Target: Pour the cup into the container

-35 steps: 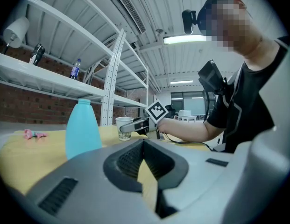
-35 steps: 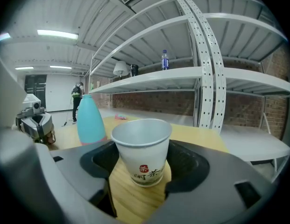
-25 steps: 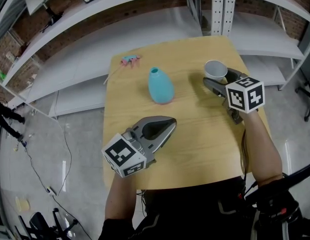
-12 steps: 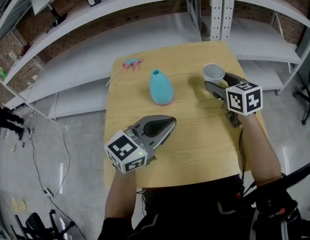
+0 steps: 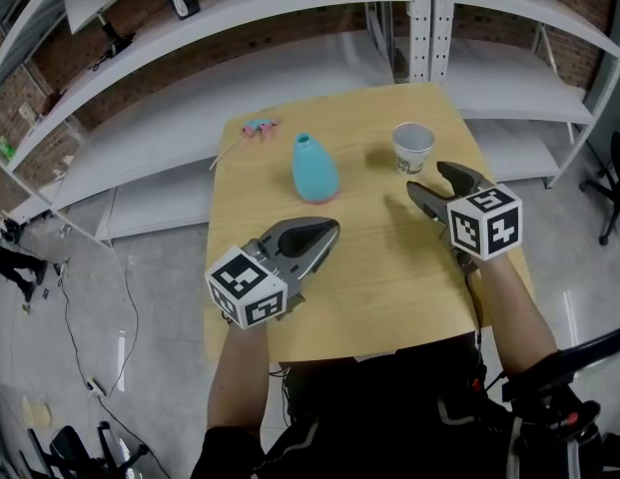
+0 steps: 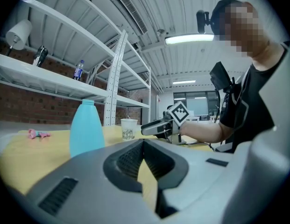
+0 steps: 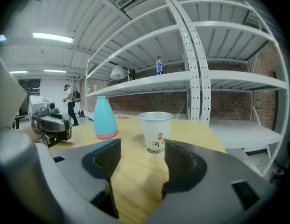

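two grippers work over one wooden table (image 5: pixel 389 287). head view: the paper cup (image 5: pixel 413 147) stands upright near the far right corner. the blue container (image 5: pixel 314 169), long axis vertical and narrow mouth up, stands well apart to the cup's left. the right gripper (image 5: pixel 430 179) points at the cup from just short of it, jaws spread and empty. the left gripper (image 5: pixel 327 231) lies nearer the near edge. left gripper view: its jaws meet on nothing. right gripper view: the cup (image 7: pixel 155 132) stands straight ahead, beyond the parted tips and untouched. the right hand is nearer, so a short advance would probably bracket the cup.
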Action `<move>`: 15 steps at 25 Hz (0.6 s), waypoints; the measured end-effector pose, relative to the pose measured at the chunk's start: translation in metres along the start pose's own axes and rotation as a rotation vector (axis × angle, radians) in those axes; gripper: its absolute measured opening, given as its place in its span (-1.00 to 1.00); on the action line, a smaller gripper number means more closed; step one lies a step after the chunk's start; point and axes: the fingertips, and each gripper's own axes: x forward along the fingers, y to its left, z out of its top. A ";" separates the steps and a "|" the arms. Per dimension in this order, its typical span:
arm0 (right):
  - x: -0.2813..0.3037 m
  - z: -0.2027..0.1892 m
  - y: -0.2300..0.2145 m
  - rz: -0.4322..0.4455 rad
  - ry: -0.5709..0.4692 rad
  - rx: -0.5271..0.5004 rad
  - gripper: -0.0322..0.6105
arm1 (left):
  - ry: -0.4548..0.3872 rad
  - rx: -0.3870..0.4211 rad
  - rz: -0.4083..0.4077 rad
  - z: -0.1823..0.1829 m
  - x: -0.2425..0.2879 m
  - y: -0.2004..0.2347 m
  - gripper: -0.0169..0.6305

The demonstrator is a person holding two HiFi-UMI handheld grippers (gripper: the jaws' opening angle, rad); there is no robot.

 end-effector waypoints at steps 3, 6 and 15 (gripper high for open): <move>-0.007 0.005 0.009 -0.017 -0.038 -0.035 -0.61 | -0.002 -0.001 0.016 0.001 0.001 0.001 -0.94; -0.007 0.001 0.025 0.043 -0.034 -0.040 -0.81 | -0.003 -0.007 0.037 -0.001 0.001 0.001 -0.94; -0.002 0.000 0.038 0.116 -0.026 -0.043 -0.89 | -0.001 -0.014 0.088 0.000 -0.003 0.010 -0.94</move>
